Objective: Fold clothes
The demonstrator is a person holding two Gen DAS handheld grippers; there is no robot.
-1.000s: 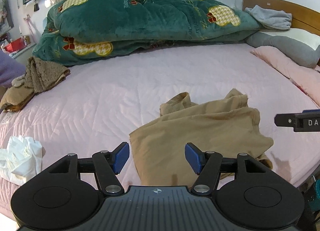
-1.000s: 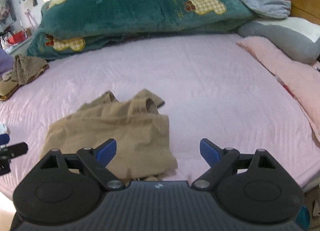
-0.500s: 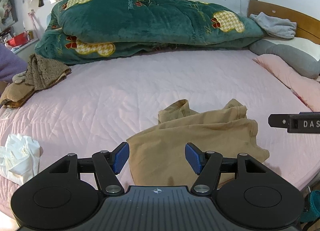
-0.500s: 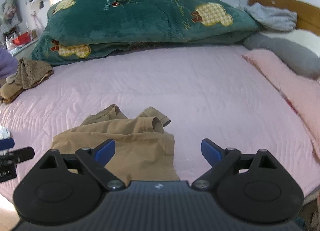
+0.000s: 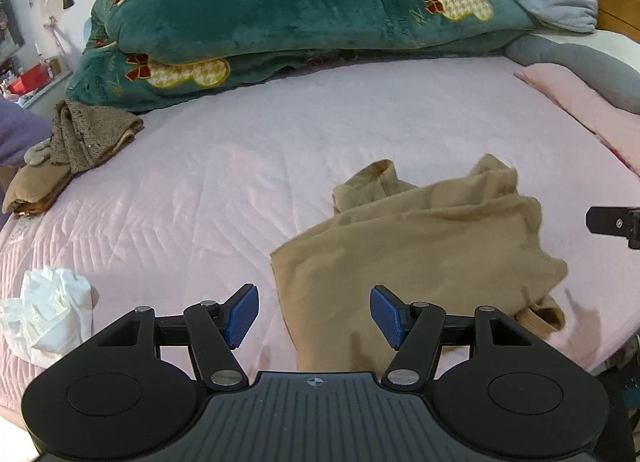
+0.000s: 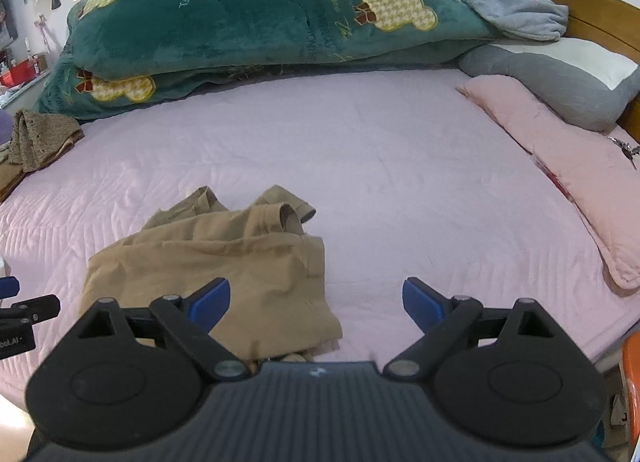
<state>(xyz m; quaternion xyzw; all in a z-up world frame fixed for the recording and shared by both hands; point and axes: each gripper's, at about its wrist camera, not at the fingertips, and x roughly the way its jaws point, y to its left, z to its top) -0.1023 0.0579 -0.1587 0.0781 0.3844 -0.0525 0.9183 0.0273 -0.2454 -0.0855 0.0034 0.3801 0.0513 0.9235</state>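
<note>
A tan garment (image 5: 420, 246) lies partly folded near the front edge of the pink bed (image 5: 248, 166), its cuffs bunched at the far side. My left gripper (image 5: 314, 316) hovers open above the garment's near left corner, nothing between its blue pads. In the right wrist view the same tan garment (image 6: 224, 262) sits left of centre. My right gripper (image 6: 316, 302) is open over the garment's right edge and the bare sheet, holding nothing. Each gripper's tip shows at the edge of the other's view.
A green quilt (image 5: 280, 18) is piled along the far side. Brown folded clothes (image 5: 80, 138) lie at the left, a white crumpled cloth (image 5: 48, 314) at the near left. Pink and grey pillows (image 6: 560, 134) and a wooden headboard (image 6: 560, 2) stand at the right.
Both views have shifted slightly, tilting up and then back down. The tan garment lies in the same place and both grippers stay open.
</note>
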